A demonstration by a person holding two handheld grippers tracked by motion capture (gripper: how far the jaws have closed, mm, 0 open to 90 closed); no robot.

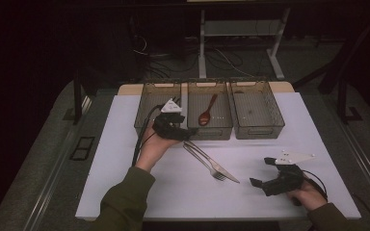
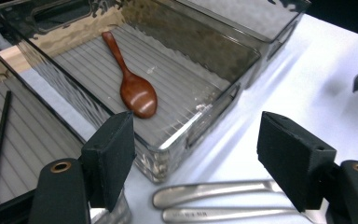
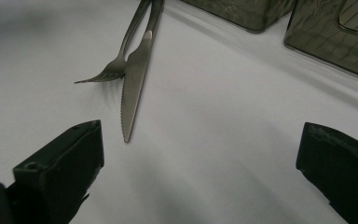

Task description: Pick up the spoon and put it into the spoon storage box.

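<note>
Presently catalogued: left claw, jaws parted, nothing held, at the middle bin holding a wooden spoon. Right claw, jaws wide apart, nothing gripped, was rested on the tabletop. Fork and knife were laid touching, between both claws.

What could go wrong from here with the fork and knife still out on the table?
1. The fork and knife lie touching side by side, so closing the left tongs on one handle may catch or drag the other.
2. Their handle ends lie close to the middle tray, where the left tongs might knock its wall.
3. The knife's serrated tip points toward the right tongs, open nearby; a careless reach could skid it.
</note>
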